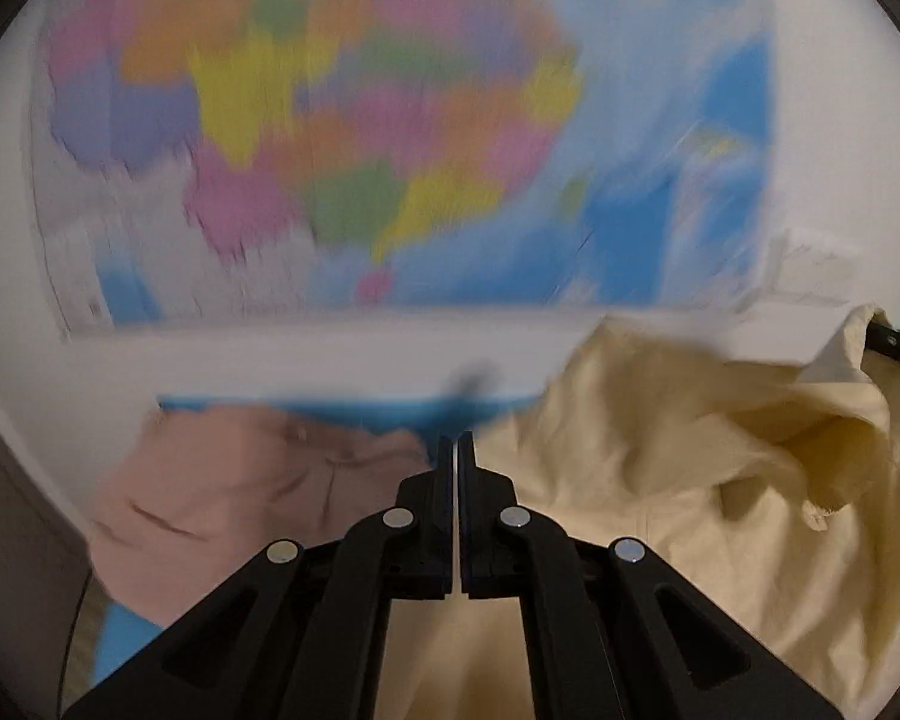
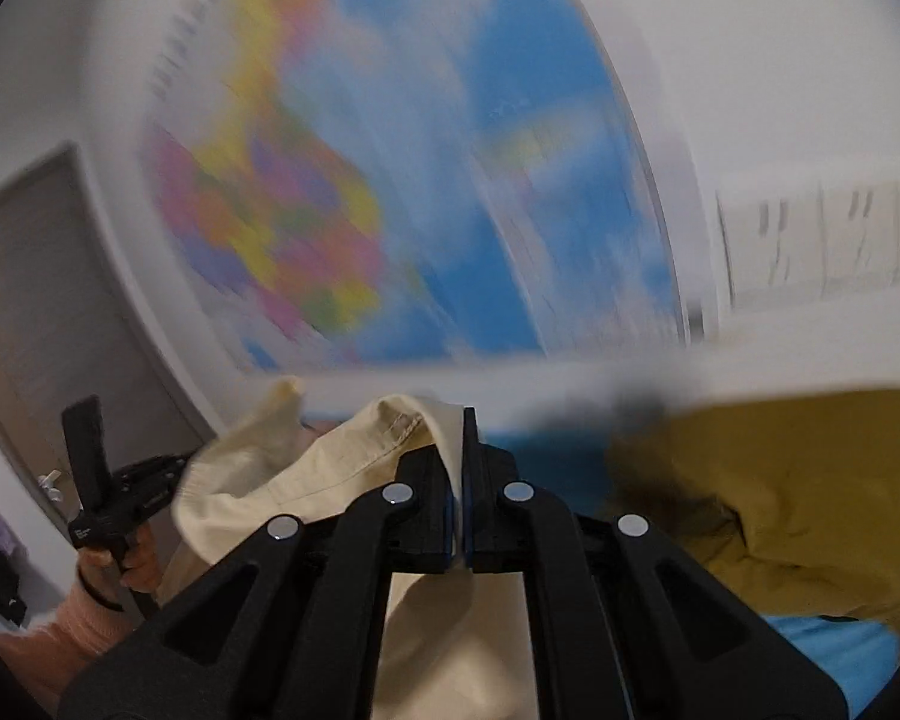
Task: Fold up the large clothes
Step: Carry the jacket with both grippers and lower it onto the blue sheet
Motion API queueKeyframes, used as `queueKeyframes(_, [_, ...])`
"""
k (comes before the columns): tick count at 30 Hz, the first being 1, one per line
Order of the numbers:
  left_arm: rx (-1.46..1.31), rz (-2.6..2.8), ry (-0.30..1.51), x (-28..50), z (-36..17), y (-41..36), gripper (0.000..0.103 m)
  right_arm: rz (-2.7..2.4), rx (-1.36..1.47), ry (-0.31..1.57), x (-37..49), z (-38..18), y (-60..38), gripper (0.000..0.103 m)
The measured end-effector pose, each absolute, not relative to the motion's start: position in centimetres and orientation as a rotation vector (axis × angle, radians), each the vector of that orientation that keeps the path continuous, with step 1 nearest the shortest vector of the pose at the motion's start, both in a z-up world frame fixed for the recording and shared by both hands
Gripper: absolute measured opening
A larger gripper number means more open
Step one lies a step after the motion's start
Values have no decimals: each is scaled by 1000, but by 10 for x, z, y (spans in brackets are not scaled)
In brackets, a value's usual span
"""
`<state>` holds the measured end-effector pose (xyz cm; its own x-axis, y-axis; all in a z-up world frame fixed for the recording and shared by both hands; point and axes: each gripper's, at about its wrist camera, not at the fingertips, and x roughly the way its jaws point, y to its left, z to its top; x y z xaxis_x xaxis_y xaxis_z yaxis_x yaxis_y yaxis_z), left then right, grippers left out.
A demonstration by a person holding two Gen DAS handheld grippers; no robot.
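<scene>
A cream garment (image 1: 690, 480) hangs lifted between both grippers. My left gripper (image 1: 456, 444) has its jaws closed together with the cream cloth running under and to the right of them; the pinch itself is hidden. My right gripper (image 2: 457, 420) is shut on a stitched edge of the cream garment (image 2: 342, 456), which drapes over its left finger. The right gripper's tip (image 1: 894, 339) shows at the far right of the left wrist view, holding the cloth's other corner. The left gripper (image 2: 99, 498) and the hand holding it show at the left of the right wrist view.
A pink garment (image 1: 222, 498) lies at the left and a mustard-yellow garment (image 2: 810, 492) at the right, both on a blue surface (image 2: 546, 468). A colourful wall map (image 1: 360, 138) hangs behind, above a white ledge. A grey door (image 2: 24, 312) stands at the left. Both views are motion-blurred.
</scene>
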<state>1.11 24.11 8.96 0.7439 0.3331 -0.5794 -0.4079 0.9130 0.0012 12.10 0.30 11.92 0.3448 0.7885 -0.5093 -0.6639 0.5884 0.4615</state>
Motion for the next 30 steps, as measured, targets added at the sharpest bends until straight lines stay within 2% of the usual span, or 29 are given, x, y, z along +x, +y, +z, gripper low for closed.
queueKeyframes(4, [-190,395,715,52,46,271,0,841,164,902,161,53,21,2])
queueKeyframes(7, [-165,363,790,70,26,282,1,810,204,956,185,32,17,2])
queueKeyframes(8, [-158,354,807,74,25,286,6,811,210,959,190,28,16,2])
queueKeyframes(10, [-156,261,887,82,20,295,53,827,209,948,191,28,16,2])
queueKeyframes(11, [-147,229,901,82,16,296,57,836,208,940,186,31,12,2])
queueKeyframes(13, [-76,250,918,84,13,303,58,852,205,922,183,34,12,2])
queueKeyframes(14, [-54,250,927,87,11,306,62,862,211,920,184,33,13,2])
queueKeyframes(15, [-41,218,953,91,7,311,74,867,205,914,182,35,12,2])
queueKeyframes(16, [-57,165,987,96,1,316,80,867,198,911,181,34,12,2])
queueKeyframes(17, [-74,131,1020,98,-5,318,80,871,203,915,180,35,13,2])
queueKeyframes(21, [5,81,1143,109,-34,318,78,877,222,919,178,34,11,2])
queueKeyframes(22, [50,94,1147,109,-40,315,61,875,219,918,178,34,11,2])
queueKeyframes(23, [73,102,1148,108,-43,313,52,876,224,921,178,34,10,2])
queueKeyframes(24, [100,101,1135,106,-43,310,26,883,231,922,178,35,9,2])
queueKeyframes(25, [105,106,1117,103,-39,309,14,883,226,918,178,37,8,2])
queueKeyframes(26, [85,110,1100,101,-33,309,7,886,228,906,177,42,9,2])
queueKeyframes(30, [37,181,909,91,19,320,4,866,303,824,189,64,-4,2])
